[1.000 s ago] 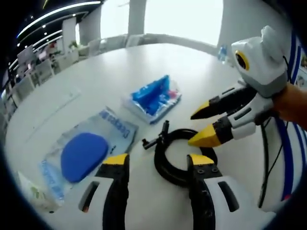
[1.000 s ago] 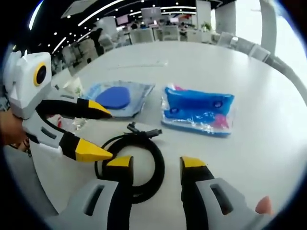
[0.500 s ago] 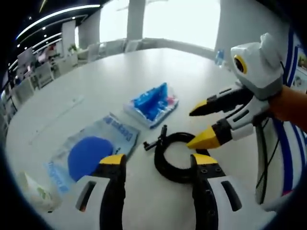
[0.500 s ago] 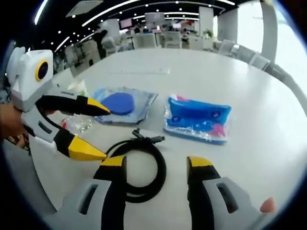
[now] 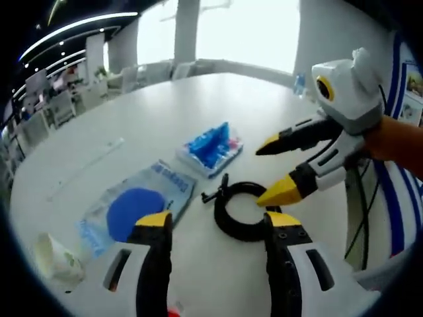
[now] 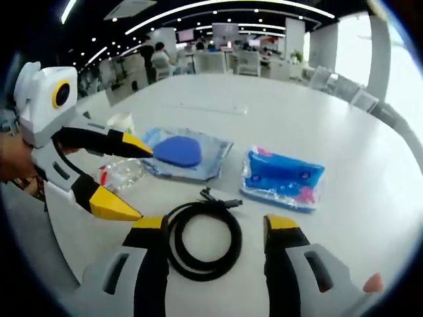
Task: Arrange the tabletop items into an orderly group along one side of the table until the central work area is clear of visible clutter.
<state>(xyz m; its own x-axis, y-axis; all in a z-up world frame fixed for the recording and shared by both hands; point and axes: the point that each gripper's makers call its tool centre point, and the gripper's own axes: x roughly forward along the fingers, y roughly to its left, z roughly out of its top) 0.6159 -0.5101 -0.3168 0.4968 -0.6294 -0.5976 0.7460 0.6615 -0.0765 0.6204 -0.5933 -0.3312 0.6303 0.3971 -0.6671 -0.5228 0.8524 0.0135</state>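
Black rubbery cable coil [image 6: 203, 239] lies on the white table [image 6: 344, 142] between the parted jaws of the right tongs [image 6: 217, 228], beside the released left tongs [image 6: 129, 177]. Likely light and springy; pinch one loop. Beyond lie slippery crinkly bags: blue disc [image 6: 178, 150], blue pack [image 6: 283, 178].

1. The coiled black cable [image 6: 203, 239] is lying between the right gripper's [image 6: 217, 223] parted jaws, blocking the way straight ahead.
2. Left of the cable, the left gripper [image 6: 135, 178] is crowding the approach.
3. Beyond the cable, a blue-disc packet [image 6: 185, 153] and a blue bag [image 6: 283, 179] are sitting with bare table [image 6: 310, 119] behind them.
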